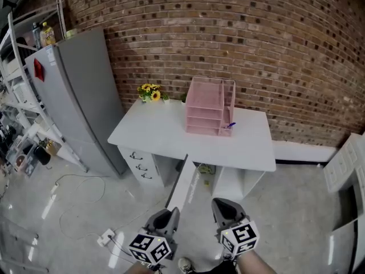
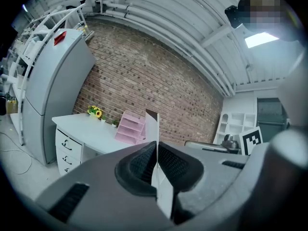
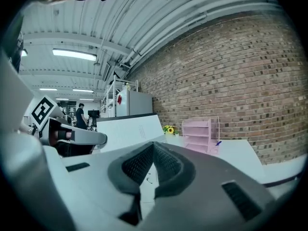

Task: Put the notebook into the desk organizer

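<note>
Pinching the notebook (image 1: pixel 181 184), the left gripper (image 2: pixel 157 148) hung well apart from the desk organizer (image 1: pixel 209 106) (right gripper (image 3: pixel 153 146): fingers pressed together).

I hold both grippers low in front of me, side by side and near each other, with the jaws pointing forward, away from my body. My left gripper (image 1: pixel 169 216) has its jaws pressed together on the thin edge of the notebook (image 1: pixel 181 182), which stands out edgewise from them. My right gripper (image 1: pixel 221 205) has its jaws closed tip to tip, and I see nothing gripped between them. A little of my right forearm (image 1: pixel 259 262) shows behind it.
</note>
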Available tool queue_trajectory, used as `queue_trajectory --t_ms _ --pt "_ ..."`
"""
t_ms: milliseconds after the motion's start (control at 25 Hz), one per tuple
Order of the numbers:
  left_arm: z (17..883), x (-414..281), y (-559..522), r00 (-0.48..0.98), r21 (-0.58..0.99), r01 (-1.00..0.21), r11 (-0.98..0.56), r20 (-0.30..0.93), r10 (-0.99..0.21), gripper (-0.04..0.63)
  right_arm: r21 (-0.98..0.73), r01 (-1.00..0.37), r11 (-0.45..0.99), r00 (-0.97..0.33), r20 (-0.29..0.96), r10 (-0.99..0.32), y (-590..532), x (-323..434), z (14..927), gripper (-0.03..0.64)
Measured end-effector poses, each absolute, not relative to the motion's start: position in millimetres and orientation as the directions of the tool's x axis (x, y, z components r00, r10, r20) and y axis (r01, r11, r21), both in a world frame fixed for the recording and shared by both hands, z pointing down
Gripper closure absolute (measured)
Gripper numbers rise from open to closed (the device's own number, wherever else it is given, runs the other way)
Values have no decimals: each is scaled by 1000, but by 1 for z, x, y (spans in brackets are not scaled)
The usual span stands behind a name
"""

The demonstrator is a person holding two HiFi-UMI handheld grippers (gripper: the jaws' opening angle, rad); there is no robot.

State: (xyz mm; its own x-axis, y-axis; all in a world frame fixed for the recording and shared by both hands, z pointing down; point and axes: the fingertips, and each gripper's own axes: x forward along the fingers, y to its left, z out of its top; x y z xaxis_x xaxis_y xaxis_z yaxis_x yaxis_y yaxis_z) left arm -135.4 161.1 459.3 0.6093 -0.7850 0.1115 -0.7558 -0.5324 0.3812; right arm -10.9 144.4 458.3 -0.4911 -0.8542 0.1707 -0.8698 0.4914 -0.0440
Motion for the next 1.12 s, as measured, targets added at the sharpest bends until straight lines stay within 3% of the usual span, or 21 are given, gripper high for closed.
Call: queue_trajectory --t_ms 600,1120 --pt "454 -135 144 601 383 -760 -524 108 -792 583 -61 -872 486 -489 166 -856 126 -6 451 612" --pt "461 -95 46 567 381 -786 -487 130 -814 584 -85 -846 526 -532 163 -831 18 31 460 614"
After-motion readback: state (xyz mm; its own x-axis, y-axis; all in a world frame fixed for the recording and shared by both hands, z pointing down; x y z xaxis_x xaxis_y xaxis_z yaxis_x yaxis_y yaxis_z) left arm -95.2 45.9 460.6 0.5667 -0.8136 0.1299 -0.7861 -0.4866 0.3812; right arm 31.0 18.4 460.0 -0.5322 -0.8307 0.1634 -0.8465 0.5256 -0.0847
